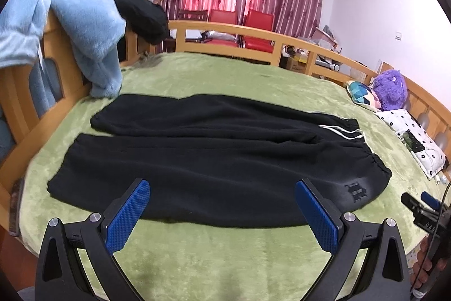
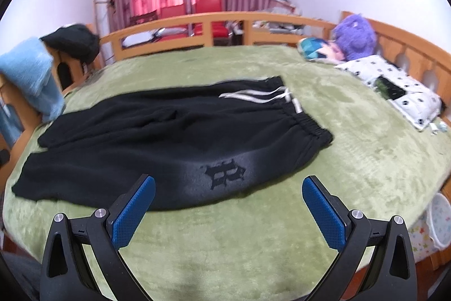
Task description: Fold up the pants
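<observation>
Black pants [image 1: 214,157] lie flat on the green bed cover [image 1: 225,256], legs to the left, waistband with white drawstrings [image 1: 342,131] to the right. They also show in the right wrist view [image 2: 146,137], with a dark letter logo [image 2: 225,172] near the front edge. My left gripper [image 1: 222,185] is open and empty, held above the near edge of the front leg. My right gripper [image 2: 228,182] is open and empty, just in front of the logo; it also shows at the right edge of the left wrist view [image 1: 422,202].
A wooden bed rail [image 1: 253,35] runs round the bed. A light blue blanket [image 1: 90,27] and a black garment [image 1: 143,19] hang over the left rail. A purple plush toy [image 1: 390,88] and patterned pillows [image 1: 414,137] lie at the right. A white bin [image 2: 439,219] stands beside the bed.
</observation>
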Demonstrator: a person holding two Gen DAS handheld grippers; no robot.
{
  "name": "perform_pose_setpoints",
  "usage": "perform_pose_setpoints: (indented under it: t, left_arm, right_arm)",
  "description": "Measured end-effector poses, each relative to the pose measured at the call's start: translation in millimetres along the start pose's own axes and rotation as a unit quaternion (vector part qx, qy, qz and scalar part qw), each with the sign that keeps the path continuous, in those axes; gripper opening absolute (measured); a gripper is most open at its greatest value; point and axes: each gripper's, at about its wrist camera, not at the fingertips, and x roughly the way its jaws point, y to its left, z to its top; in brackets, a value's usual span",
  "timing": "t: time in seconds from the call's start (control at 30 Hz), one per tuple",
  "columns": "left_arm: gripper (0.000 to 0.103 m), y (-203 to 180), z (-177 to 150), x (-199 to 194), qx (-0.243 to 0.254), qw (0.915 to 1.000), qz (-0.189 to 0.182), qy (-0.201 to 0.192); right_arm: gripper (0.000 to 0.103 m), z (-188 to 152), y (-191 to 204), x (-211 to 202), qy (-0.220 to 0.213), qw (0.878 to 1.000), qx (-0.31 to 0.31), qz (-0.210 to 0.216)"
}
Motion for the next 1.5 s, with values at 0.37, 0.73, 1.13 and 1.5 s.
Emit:
perform_pose_setpoints:
  t: [0.37,0.73,1.13,1.5]
  left_arm:
    - [0.087,80,-39,81,-0.088,0.9922,0.009,0.087]
    - [0.086,154,-69,114,-0.177,0.9771,0.035,0.113]
    - [0.081,181,-59,155,-0.229,0.9682,0.049,0.088]
    - [0.010,196,-51,147,-0.237,0.9679,0.045,0.071]
  right_arm:
    - [0.085,-29,-37,76,0.062,0.997,0.031,-0.018]
    - [0.081,-23,-80,159,0.107,0.979,0.168,0.046]
    - [0.083,-8,-88,215,0.098,0.971,0.208,0.057]
    - [0.013,-5,-93,199,0.060,0.975,0.211,0.028]
